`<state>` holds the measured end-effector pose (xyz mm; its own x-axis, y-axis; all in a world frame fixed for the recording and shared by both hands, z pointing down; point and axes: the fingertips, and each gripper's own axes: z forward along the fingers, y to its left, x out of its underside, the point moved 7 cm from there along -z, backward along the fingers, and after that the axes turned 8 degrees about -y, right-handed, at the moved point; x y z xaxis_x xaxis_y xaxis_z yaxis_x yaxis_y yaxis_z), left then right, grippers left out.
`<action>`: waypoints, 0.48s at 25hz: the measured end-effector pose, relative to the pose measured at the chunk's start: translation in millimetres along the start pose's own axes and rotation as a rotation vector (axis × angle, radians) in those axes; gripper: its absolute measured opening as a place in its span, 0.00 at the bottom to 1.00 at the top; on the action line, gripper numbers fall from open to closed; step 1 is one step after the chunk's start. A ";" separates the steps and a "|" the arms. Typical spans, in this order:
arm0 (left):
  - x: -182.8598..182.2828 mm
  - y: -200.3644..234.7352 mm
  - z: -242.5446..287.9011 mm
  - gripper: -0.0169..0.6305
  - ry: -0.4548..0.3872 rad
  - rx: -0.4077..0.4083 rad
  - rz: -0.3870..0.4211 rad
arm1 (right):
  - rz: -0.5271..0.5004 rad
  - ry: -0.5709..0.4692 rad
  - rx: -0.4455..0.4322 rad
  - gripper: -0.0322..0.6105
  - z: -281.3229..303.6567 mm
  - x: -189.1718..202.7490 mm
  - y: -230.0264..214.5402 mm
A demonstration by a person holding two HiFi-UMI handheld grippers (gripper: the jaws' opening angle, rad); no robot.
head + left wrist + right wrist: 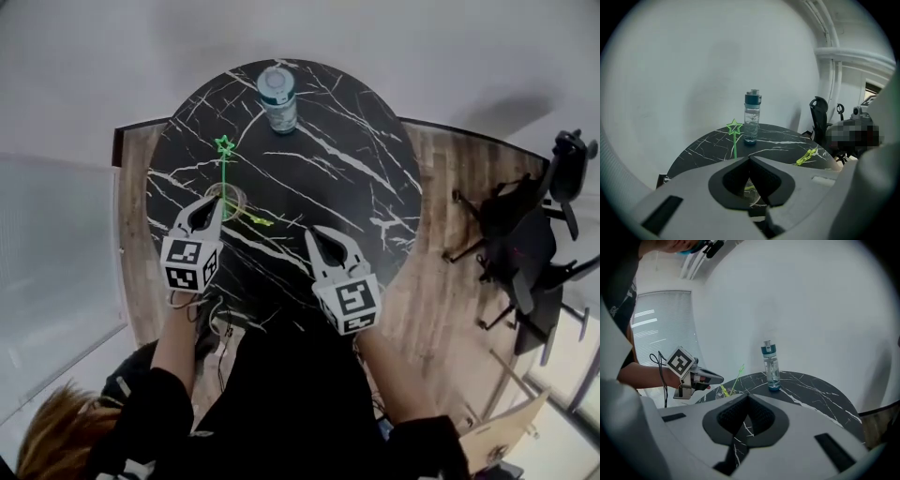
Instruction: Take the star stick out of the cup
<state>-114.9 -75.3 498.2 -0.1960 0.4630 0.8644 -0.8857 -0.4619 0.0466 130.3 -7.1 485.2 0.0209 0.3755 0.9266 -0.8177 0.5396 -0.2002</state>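
A green star stick (224, 161) stands upright in a clear cup (233, 200) on the left part of a round black marble table (356, 169). My left gripper (214, 202) is shut and empty, its tips right at the cup's near rim. In the left gripper view the star stick (734, 129) rises just left of the closed tips (750, 159), not between them. A second yellow-green stick (255, 219) lies flat to the right of the cup. My right gripper (322, 238) hovers shut and empty over the table's near middle. From the right gripper view, the star stick (737, 377) leans beside the left gripper (711, 377).
A clear water bottle (277, 98) with a teal cap stands at the table's far edge. A black office chair (525, 239) sits on the wooden floor to the right. A pale wall lies behind the table, and blinds cover a window at left.
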 end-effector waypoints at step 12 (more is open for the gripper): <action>4.1 16.3 37.2 0.02 0.067 -0.027 -0.015 | 0.036 0.021 0.037 0.04 2.6 12.6 -12.9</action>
<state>-114.5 -109.1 521.1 -0.2095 0.5196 0.8283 -0.8996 -0.4343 0.0450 139.7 -11.2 500.3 0.0024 0.4099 0.9121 -0.8388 0.4975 -0.2214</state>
